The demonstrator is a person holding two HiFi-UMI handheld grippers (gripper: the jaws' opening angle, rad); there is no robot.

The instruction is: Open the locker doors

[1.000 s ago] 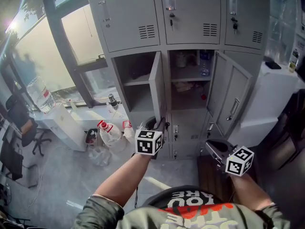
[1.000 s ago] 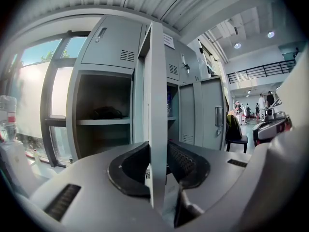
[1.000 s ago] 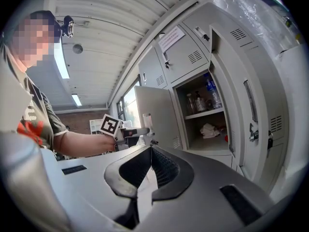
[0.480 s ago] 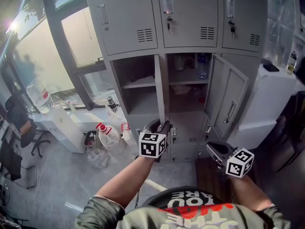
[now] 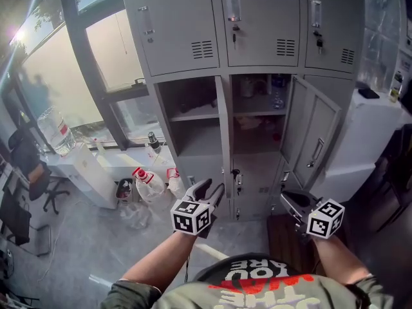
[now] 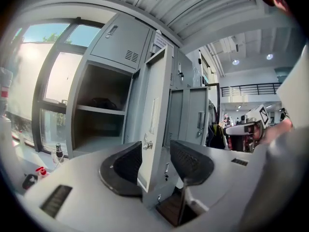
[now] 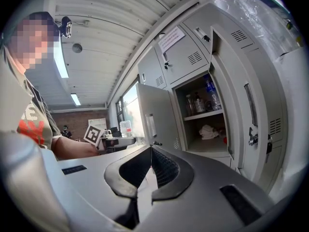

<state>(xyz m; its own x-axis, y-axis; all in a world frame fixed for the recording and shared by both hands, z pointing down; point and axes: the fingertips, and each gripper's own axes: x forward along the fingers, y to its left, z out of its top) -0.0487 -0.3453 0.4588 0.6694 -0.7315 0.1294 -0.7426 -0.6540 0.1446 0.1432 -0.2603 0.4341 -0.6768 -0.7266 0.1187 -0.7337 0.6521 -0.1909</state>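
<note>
In the head view, the bank of grey lockers (image 5: 180, 24) fills the upper half. Its top row of three doors is closed. In the middle row, the left compartment (image 5: 190, 118) stands open, and its door (image 5: 223, 134) is swung out so that it shows edge-on at that compartment's right side. The middle compartment (image 5: 257, 118) is open too, and its door (image 5: 315, 140) is swung out to the right. The left gripper (image 5: 209, 188) hangs below the bottom edge of the edge-on door, just short of it. The right gripper (image 5: 288, 201) is held low near the bottom corner of the right-hand door. Plastic bottles (image 5: 147, 180) lie on the floor at the foot of the lockers' left end.

In the left gripper view, the left gripper (image 6: 156, 149) has its jaws fairly wide, and they have just been opening. The free edge of the open door (image 6: 157, 105) shows in the gap between them, but the pads do not press on it.

In the right gripper view, the right gripper (image 7: 151, 151) has its jaws closed tip to tip with nothing between them. Beyond them the middle compartment (image 7: 205, 144) stands open, with bottles (image 7: 209, 94) on its upper shelf and a white cloth (image 7: 208, 131) below. An open door stands to either side, one at the left (image 7: 154, 117) and one at the right (image 7: 244, 105).
</note>
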